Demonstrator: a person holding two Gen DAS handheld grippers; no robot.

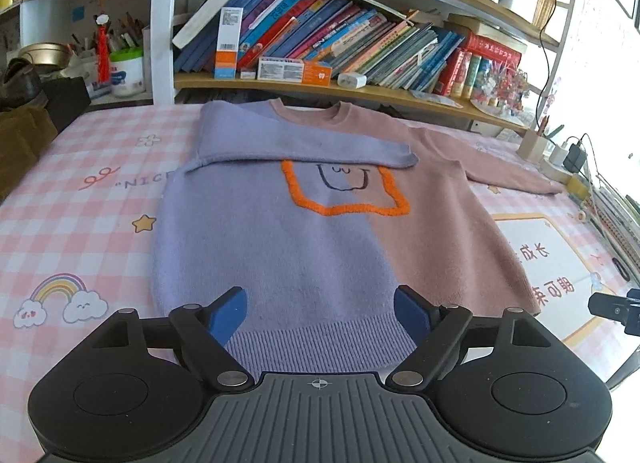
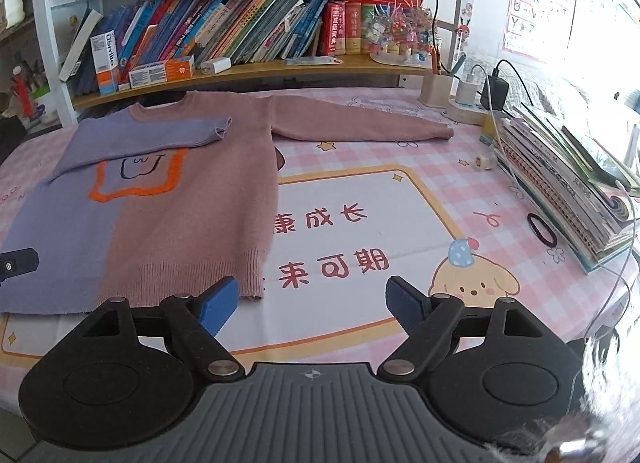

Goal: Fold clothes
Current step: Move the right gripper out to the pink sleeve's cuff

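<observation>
Sweater single, flat, one sleeve folded across, one sleeve outstretched, left tool spread, right tool spread

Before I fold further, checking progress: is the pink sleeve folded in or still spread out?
Spread out: the pink sleeve lies straight across the tablecloth, unlike the purple sleeve.

Sweater beyond spread fingers

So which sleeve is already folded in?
The purple sleeve: it lies across the chest, while the pink sleeve stretches out flat on the table.
</observation>
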